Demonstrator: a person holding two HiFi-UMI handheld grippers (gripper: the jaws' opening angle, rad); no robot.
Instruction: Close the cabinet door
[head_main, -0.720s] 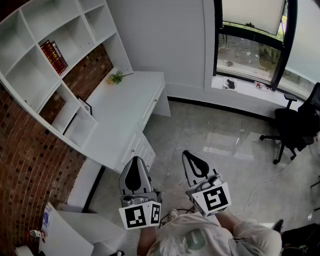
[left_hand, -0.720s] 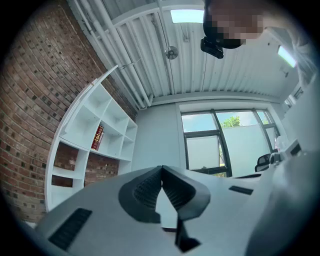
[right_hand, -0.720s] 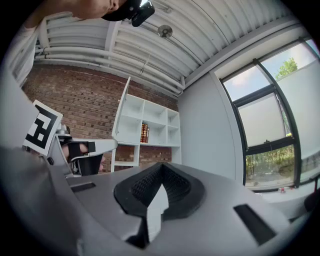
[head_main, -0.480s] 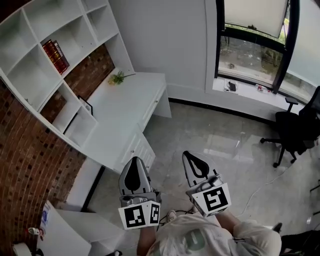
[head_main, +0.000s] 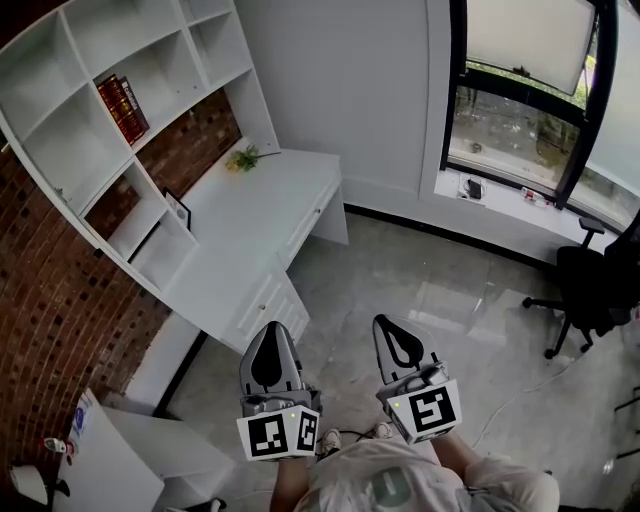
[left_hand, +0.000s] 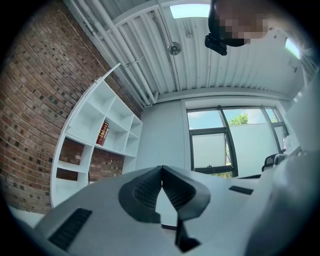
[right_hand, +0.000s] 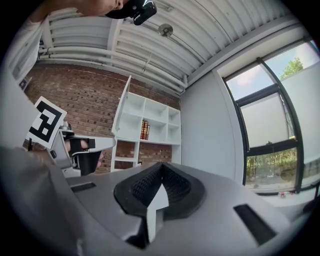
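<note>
A white desk (head_main: 255, 215) runs along the brick wall, with a white cabinet (head_main: 262, 300) under its near end. The cabinet's doors show small handles; from here I cannot tell whether one stands ajar. My left gripper (head_main: 271, 328) and my right gripper (head_main: 389, 321) hang side by side over the grey floor, short of the cabinet and touching nothing. Both are shut and empty. The left gripper (left_hand: 161, 168) shows its pads meeting in the left gripper view, and the right gripper (right_hand: 161, 165) shows the same in the right gripper view.
White open shelves (head_main: 90, 130) with red books (head_main: 122, 108) stand above the desk, with a small plant (head_main: 246, 157) and a picture frame (head_main: 178, 208). A low white unit (head_main: 150, 450) sits at the bottom left. A black office chair (head_main: 592, 290) and a window (head_main: 520, 95) are at the right.
The head view has shifted a little, so desk and shelves sit further right and lower. Both grippers stay together in front of the person, still shut.
</note>
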